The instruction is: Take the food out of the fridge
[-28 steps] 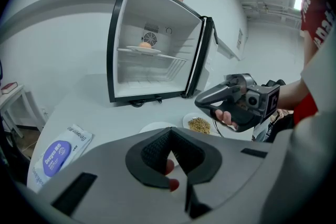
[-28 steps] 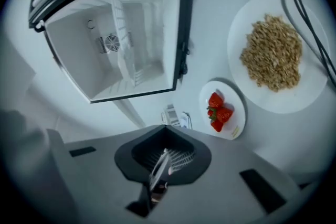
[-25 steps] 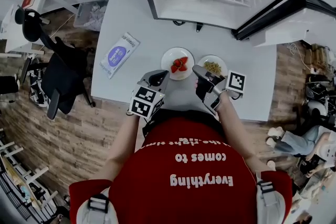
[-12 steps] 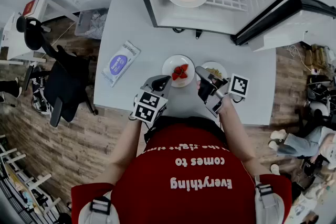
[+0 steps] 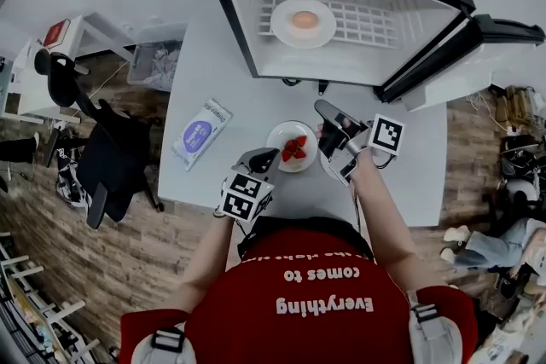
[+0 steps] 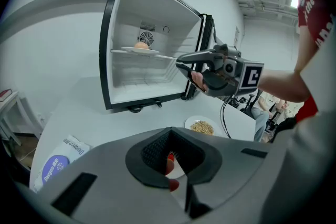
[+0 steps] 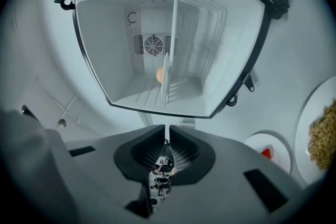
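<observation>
Right tool (image 5: pixel 323 108) closed, empty, has lifted off the surface (image 5: pixel 205 72); last plate (image 5: pixel 280 28) sits straight ahead in fridge (image 5: pixel 247 21). Left tool (image 5: pixel 264 155) closed, idle.

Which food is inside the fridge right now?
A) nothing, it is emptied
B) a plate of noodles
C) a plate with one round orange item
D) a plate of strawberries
C: the plate of round orange food sits on the wire shelf inside the fridge, while the strawberry plate and the noodle plate are out on the table.
</observation>
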Demonstrator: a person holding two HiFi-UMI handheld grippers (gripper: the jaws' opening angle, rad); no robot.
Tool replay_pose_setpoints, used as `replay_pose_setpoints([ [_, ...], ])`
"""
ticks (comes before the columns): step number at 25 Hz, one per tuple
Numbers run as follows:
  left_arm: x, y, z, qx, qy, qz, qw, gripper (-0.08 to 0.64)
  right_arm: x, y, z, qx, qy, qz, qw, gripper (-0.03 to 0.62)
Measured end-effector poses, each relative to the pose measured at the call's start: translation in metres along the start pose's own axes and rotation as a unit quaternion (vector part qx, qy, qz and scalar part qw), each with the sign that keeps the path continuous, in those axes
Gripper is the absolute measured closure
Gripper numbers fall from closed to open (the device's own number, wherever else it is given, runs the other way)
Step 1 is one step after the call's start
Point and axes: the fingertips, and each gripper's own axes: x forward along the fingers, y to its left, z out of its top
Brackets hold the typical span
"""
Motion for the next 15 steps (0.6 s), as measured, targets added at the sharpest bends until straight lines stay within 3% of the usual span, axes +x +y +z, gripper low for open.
replay_pose_setpoints([
  [7,0.009,-0.002,0.007,0.001,0.001,-0.01,1.0,0.555,0.025,0.017,0.034,-0.011,-0.018,-0.001,1.0,0.571],
  [15,0.01,-0.004,0.013,0.001,0.003,-0.018,0.9998,0.555,0.044,0.012,0.068,0.002,-0.058,-0.023,0.998,0.505],
])
